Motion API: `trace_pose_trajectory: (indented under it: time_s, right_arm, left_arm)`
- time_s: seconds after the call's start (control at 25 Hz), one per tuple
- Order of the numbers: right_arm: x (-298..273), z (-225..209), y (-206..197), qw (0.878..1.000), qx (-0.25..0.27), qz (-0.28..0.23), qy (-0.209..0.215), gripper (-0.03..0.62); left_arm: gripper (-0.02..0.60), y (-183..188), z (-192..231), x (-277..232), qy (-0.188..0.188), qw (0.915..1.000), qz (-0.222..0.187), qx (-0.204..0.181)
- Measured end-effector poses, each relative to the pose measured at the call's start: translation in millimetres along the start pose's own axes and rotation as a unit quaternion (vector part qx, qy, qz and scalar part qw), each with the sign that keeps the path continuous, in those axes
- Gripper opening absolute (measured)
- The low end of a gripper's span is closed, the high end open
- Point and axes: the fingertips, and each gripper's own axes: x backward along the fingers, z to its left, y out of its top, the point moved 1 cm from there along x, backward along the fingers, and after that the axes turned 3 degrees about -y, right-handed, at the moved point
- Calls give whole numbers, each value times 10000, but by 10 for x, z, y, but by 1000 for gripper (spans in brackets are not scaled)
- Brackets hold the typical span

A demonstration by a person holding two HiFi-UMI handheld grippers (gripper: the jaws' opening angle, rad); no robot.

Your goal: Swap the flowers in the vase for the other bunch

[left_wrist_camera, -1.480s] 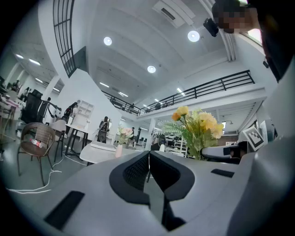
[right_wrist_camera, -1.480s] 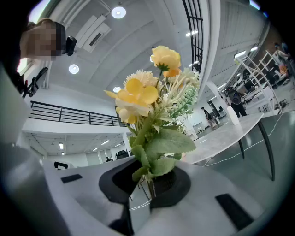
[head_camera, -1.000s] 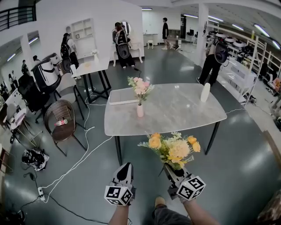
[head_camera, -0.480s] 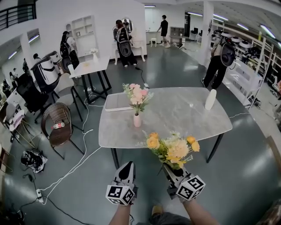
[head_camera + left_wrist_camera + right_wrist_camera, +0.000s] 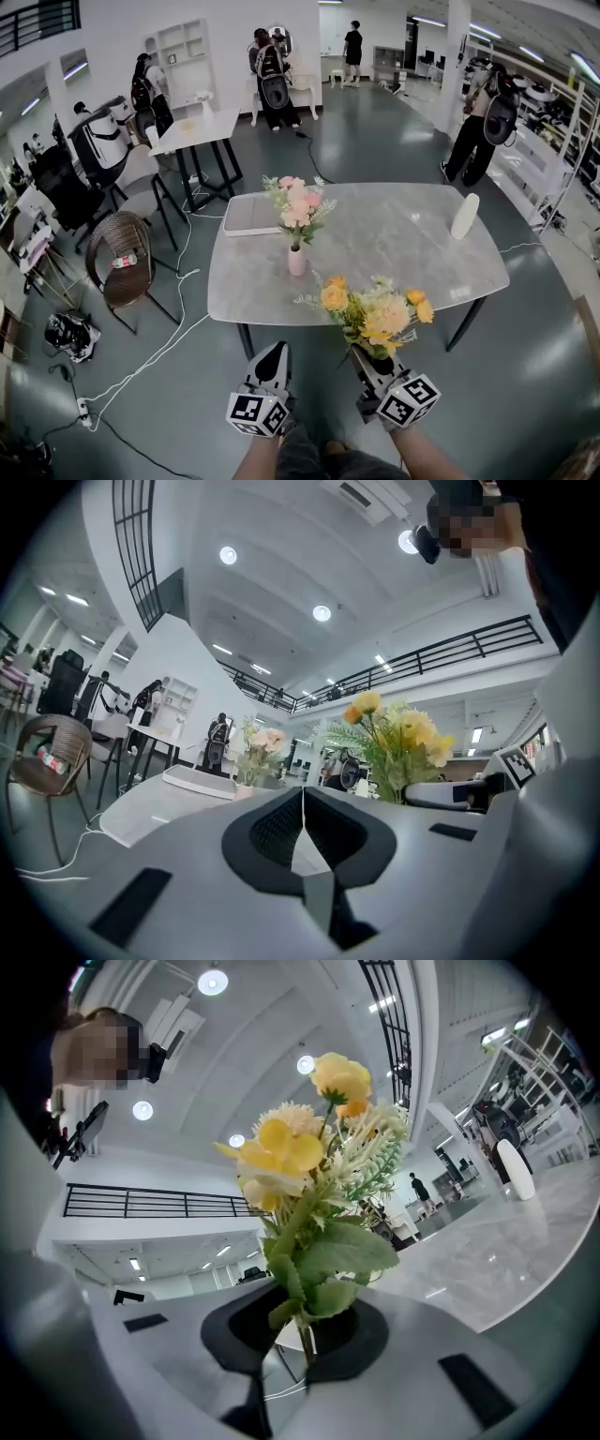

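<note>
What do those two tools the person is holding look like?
The left gripper and right gripper match: light grey shells tapering to black-padded jaws, each with a white cube of black square markers at the back. No cables or sleeves show.

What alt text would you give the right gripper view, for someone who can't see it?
The right gripper is clamped on the stems of a yellow flower bunch that stands upright, filling the middle of the view. To its right lies a grey marble table with a white bottle on it.
</note>
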Motion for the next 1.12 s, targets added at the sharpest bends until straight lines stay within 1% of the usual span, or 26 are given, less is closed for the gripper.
trace_pose_trajectory:
  time_s: [0.2,0.44,0.76,1.12]
  right_arm:
    - [-291,-126,35,9996,208,-93,-160,61]
    - [-614,-357,153,9958,600,-214,-658,61]
    - [-940,-694,153,9882,458,-397,-1405,60]
    - [-1198,-902,121,9830,418,-430,-1736,61]
  left_arm:
    - [17,-25,212,-333,-124,9999,19,19]
    - [17,-13,401,-866,-344,9994,95,16]
    - [17,-25,635,-1383,-577,9982,100,112]
    - [19,-131,927,-1766,-623,9977,252,103]
